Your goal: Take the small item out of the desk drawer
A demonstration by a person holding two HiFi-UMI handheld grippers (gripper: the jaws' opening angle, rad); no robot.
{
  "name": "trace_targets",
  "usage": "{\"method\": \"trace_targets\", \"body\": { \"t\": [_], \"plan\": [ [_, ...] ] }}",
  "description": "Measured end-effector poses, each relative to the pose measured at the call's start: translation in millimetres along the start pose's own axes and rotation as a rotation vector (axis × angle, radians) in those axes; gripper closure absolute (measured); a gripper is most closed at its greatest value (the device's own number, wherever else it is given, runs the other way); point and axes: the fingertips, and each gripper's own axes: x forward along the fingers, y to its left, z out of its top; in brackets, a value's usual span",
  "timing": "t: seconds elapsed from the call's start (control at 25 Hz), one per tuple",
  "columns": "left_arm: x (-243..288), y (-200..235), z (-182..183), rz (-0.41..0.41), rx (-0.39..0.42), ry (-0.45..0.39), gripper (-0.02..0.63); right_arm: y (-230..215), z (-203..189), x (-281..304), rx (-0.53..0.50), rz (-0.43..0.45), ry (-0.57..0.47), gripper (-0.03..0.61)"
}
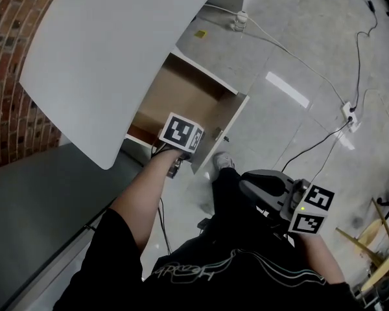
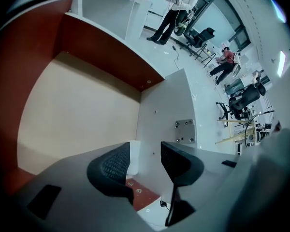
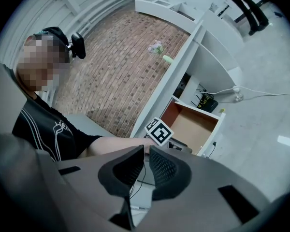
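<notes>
Step in hand: the reach into the open drawer (image 2: 77, 115). The pick has not been made.

Left gripper (image 2: 145, 153): you point it steeply down over the drawer's near corner. Its jaws stand wide apart and the pads touch nothing.

Small white item (image 2: 134, 158): it shows in the gap, close to the left pad, on the tan bottom hard against the inside of the white front panel (image 2: 169, 105). I take it for the task's thing. The rest of the bottom that shows is bare.

Right gripper (image 3: 144, 154): you hold it back by your lap, well apart from the drawer and roughly level. Its jaws are drawn together to a thin slit with nothing in them. It has no part in this step.

Orientation of the item: only a narrow strip shows, because the left jaw covers its other side. The strip is longer than it is wide and runs alongside the front panel, so the long axis probably lies parallel to the panel. Which end leads cannot be told, nor whether it lies flat or stands on edge.

Next move, as a judgement:
- Lower the left gripper further.
- Shift it so the item sits midway between the pads, not beside one.
- Keep the jaws across the short side.
- The panel crowds one pad, so there is little room. Close only once both pads clear the wall, then lift straight up.
</notes>
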Motion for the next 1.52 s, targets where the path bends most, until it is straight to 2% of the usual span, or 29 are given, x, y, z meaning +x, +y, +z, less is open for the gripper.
{"method": "trace_targets", "body": {
  "t": [0.24, 0.36, 0.56, 0.8, 1.28, 1.52],
  "plan": [
    [40, 13, -5, 0.01, -0.005, 0.129, 0.397, -17, -11, 0, 0.037, 0.008, 0.007, 0.517],
    [55, 21, -8, 0.037, 0.018, 0.183, 0.396, -27, -14, 0, 0.032, -0.006, 0.015, 0.517],
    [71, 30, -14, 0.074, 0.057, 0.234, 0.38, -32, -17, 3, 0.008, -0.013, 0.033, 0.517],
    [80, 39, -16, 0.126, 0.073, 0.252, 0.405, -40, -16, 4, 0.007, -0.017, 0.03, 0.517],
    [90, 39, -17, 0.093, 0.066, 0.233, 0.476, -56, -21, 14, 0.04, -0.029, 0.04, 0.517],
    [89, 39, -18, 0.093, 0.049, 0.228, 0.48, -60, -22, 19, 0.06, -0.033, 0.043, 0.517]
  ]
}}
